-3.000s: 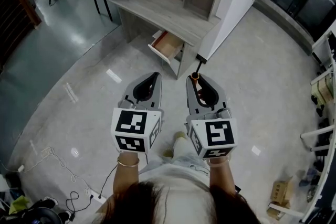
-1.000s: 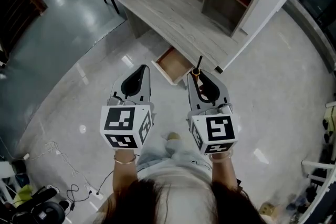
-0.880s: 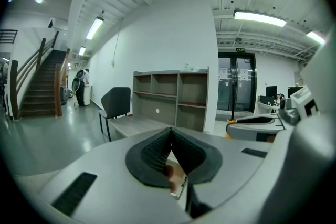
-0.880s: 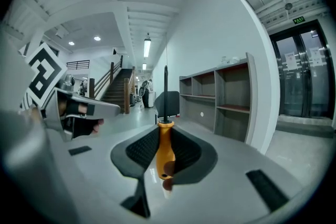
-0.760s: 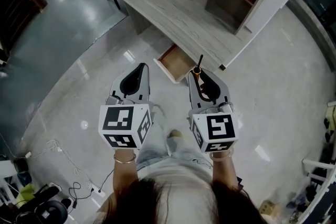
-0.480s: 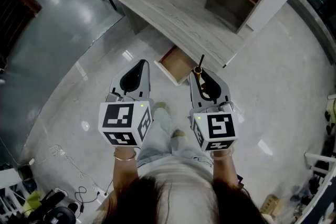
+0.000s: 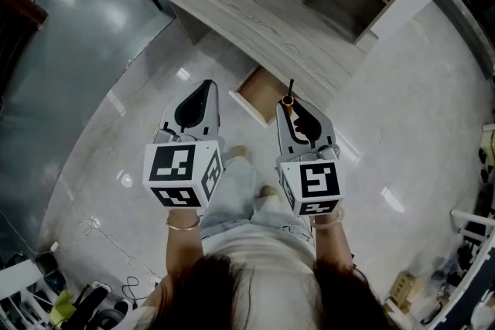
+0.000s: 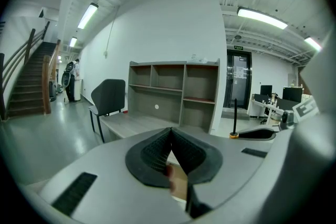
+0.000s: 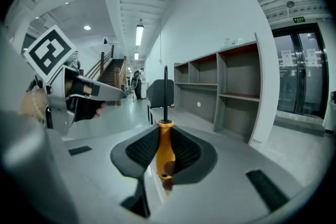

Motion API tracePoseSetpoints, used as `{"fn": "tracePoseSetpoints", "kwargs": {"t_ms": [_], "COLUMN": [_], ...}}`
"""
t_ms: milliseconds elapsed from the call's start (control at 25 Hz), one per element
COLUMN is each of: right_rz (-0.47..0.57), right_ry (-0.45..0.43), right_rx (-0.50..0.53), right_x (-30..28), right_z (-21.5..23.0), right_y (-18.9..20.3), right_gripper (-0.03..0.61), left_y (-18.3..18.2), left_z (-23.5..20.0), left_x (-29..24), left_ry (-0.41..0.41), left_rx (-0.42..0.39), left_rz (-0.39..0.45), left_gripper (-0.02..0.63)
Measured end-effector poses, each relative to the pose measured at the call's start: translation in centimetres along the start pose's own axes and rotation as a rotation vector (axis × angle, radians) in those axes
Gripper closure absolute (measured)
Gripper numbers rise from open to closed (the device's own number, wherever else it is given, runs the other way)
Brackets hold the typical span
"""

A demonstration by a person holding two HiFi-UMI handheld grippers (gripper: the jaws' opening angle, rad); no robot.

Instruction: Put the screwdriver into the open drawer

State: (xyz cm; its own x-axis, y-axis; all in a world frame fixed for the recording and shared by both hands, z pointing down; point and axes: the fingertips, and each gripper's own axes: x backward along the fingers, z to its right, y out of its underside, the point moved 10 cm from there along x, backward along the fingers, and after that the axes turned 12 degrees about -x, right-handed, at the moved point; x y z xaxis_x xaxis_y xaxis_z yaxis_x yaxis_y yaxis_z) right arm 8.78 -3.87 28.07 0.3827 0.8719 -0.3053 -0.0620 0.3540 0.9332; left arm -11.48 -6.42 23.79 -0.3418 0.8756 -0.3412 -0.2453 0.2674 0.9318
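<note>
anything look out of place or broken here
Nothing spilled or broken. The one drawer under the desk hangs open, and the screwdriver is clamped in the right claw, shaft pointing out past its tips.

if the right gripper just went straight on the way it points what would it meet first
The right gripper holds the screwdriver, whose tip leads. In its view the shaft lines up with the black chair, above the desk; depth is unclear, so the desk might come first.
</note>
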Motion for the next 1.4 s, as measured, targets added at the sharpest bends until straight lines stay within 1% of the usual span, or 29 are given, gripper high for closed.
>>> {"fn": "tracePoseSetpoints", "kwargs": {"t_ms": [640,920,1400], "right_rz": [-0.119,-0.197,-0.297], "right_ry": [-0.007,0.02,0.066], "right_rx": [0.049,0.025,0.033], "right_x": [-6.5,-8.4,-12.1], "right_z": [0.9,0.9,1.2], "right_y": [3.9,6.7,11.2], "right_gripper": [0.494,0.494,0.493], "left_y": [2.2,3.9,6.2], "left_z": [-3.3,-4.6,-6.1], "left_x": [-5.4,-6.9,-9.9], "left_ry": [0.032,0.045,0.097], "left_rx": [0.013,0.018,0.022], "left_rz": [-0.06,-0.091,-0.132], "left_gripper": [0.597,0.597,0.597]}}
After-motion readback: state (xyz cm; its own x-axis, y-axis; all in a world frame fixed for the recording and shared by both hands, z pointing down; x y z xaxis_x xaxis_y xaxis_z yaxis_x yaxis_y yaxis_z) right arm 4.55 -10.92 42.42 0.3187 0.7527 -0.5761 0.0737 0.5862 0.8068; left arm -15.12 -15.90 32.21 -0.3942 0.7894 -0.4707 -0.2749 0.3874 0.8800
